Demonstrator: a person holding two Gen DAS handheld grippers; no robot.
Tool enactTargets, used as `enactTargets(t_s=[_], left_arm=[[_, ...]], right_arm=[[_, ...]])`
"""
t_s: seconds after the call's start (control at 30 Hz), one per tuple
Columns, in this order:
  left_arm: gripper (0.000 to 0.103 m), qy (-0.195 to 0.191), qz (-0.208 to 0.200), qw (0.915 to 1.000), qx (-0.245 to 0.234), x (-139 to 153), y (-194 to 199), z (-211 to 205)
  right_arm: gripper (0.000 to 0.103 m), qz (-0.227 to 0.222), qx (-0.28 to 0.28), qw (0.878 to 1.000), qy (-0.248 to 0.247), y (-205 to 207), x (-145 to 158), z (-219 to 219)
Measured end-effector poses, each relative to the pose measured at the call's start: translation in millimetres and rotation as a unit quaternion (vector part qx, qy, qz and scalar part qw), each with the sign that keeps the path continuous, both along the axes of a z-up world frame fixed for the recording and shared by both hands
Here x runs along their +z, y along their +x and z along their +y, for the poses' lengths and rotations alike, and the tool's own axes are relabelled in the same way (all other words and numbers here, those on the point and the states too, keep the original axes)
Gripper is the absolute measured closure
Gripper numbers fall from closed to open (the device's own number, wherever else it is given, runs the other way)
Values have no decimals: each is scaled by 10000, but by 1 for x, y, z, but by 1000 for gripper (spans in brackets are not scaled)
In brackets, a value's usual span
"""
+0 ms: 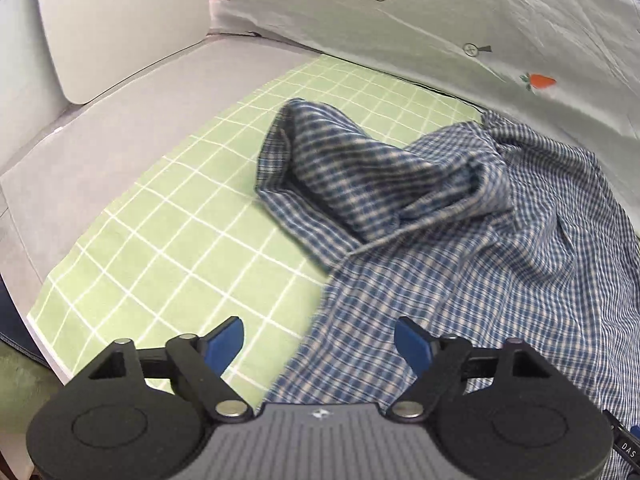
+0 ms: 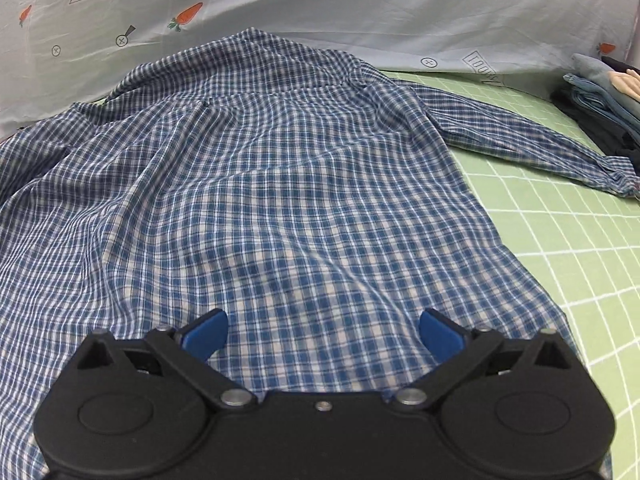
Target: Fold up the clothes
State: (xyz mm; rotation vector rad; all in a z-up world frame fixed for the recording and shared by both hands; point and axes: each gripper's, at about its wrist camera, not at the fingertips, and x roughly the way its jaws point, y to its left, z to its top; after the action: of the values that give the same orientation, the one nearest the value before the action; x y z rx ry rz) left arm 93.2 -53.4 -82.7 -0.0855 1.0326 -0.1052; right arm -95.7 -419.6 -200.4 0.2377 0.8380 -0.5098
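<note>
1. Left wrist view: a green grid-patterned cloth (image 1: 168, 216) covers a pale grey surface (image 1: 120, 120), and a light sheet printed with carrots (image 1: 460, 24) hangs behind it. The blue checked shirt (image 1: 460, 248) lies rumpled on the right of the cloth, one sleeve (image 1: 320, 168) reaching left, its cuff gaping. The left hand-held gripper (image 1: 319, 346) hovers over the shirt's near edge, jaws spread, pinching nothing.

2. Right wrist view: the shirt (image 2: 260, 184) lies spread and wrinkled, running lengthwise away towards the sheet (image 2: 360, 4); its other sleeve (image 2: 528, 140) stretches right over the green cloth (image 2: 560, 240), ending beside folded clothes (image 2: 600, 96). The right hand-held gripper (image 2: 323, 336) hangs above the fabric, jaws spread and empty.
</note>
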Motion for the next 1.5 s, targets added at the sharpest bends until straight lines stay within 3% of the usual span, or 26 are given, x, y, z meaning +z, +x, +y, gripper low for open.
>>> enactTargets(t_s=[0.13,0.17,0.4,0.5,0.63,0.73,0.8,0.83,0.87,1.0,1.23,1.33,1.5], left_arm=[[71,-330,178,9993,5,-15,22,36],[74,-433,225,9988,-26,-20,30,42],[71,-731,399,9947,-596,-39,81,50],[70,-745,510,9916,-926,-48,100,40],[58,-888,696,9872,-1132,-62,119,30],[61,-799,590,9862,-1323,-69,122,19],[77,-511,411,9868,-1482,-70,122,12],[102,-396,353,9865,-1550,-71,122,9],[103,-408,384,9862,-1560,-72,123,11],[103,-741,322,9887,-1261,-68,127,35],[103,4,-257,9985,-483,-47,132,89],[102,310,-446,9985,-117,-41,134,112],[91,796,-724,9932,448,-31,138,149]], right_arm=[[0,-82,-553,9984,-48,2,-3,19],[0,-124,-710,9974,-83,2,-4,23],[0,-494,-1617,9846,-445,3,-12,46],[0,-584,-1754,9811,-573,5,-14,49],[0,-599,-1784,9805,-565,5,-14,48],[0,-602,-1787,9804,-573,7,-15,49],[0,-603,-1785,9804,-575,7,-15,49],[0,-603,-1783,9804,-576,6,-15,49],[0,-603,-1783,9804,-577,6,-15,49],[0,-602,-1789,9803,-582,7,-15,50],[0,-603,-1765,9807,-581,6,-15,48],[0,-603,-1773,9806,-582,6,-15,49],[0,-602,-1789,9803,-583,7,-15,50]])
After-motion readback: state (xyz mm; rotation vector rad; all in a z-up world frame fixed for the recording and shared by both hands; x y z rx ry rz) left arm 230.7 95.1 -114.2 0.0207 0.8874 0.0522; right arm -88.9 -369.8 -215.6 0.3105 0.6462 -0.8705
